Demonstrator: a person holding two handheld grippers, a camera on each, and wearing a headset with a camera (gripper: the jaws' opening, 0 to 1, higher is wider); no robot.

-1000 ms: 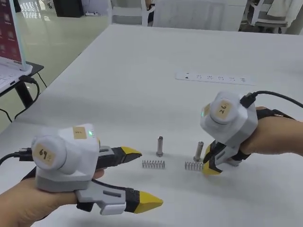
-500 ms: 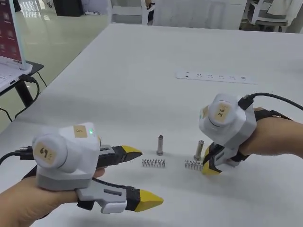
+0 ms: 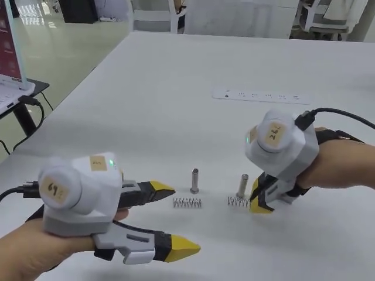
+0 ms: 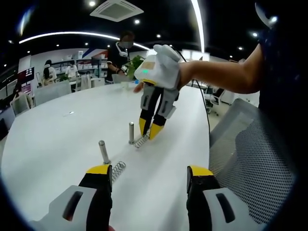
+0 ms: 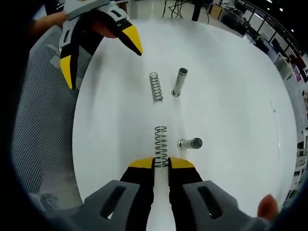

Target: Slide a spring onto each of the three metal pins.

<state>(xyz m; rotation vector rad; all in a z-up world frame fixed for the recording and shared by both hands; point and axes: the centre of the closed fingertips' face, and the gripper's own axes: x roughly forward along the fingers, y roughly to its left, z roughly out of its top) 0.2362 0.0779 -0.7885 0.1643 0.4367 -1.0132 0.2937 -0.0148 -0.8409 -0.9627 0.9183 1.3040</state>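
Right gripper: jaws drawn narrow, yellow tips pinching one end of the gripped spring. That spring lies flat on the white surface, just beside the upright right pin. Left gripper: jaws wide apart, holding and touching nothing, tips pointing toward the free spring, which lies flat on the surface just in front of the upright left pin. Neither spring is on a pin, and the two grippers are well apart.
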